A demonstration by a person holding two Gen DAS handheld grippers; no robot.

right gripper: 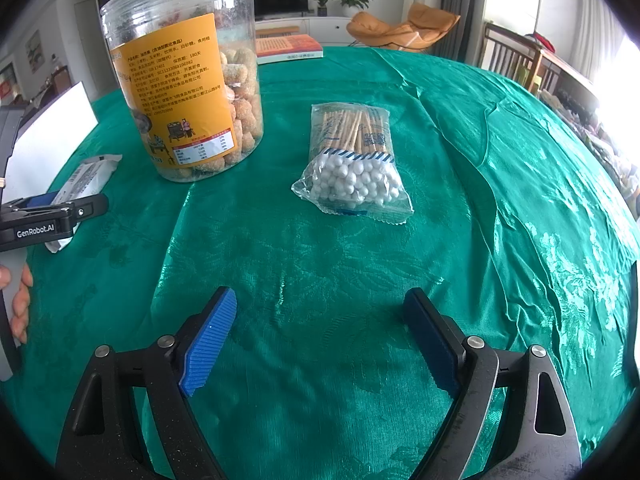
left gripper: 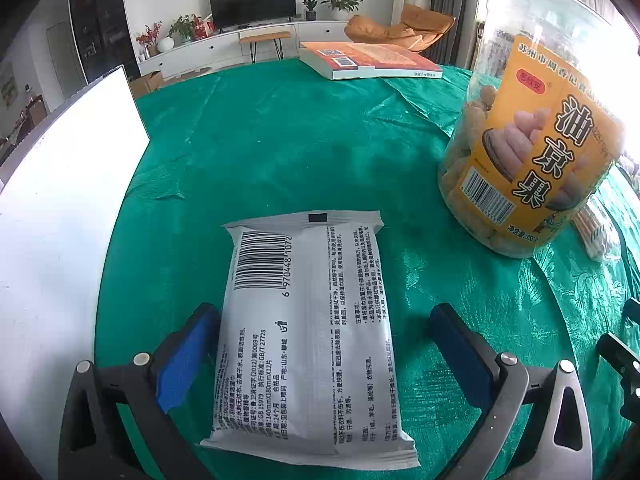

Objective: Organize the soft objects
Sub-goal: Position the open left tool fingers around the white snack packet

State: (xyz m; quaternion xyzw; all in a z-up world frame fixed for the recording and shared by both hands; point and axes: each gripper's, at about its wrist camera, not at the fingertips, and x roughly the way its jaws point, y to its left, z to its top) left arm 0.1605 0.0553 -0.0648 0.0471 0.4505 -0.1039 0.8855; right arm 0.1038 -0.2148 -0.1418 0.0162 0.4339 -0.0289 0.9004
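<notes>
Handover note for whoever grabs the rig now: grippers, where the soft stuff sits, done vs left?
Left gripper: open, fingers either side of the white wipes pack, not closed on it.
Right gripper: open, empty, above bare green cloth.
Cotton swab bag lies flat ahead of the right gripper, untouched. Snack jar stands between the pack and the bag.
Done: nothing visibly grouped yet.
Left: probably close on the pack, pick up the swab bag, bring both together.
</notes>
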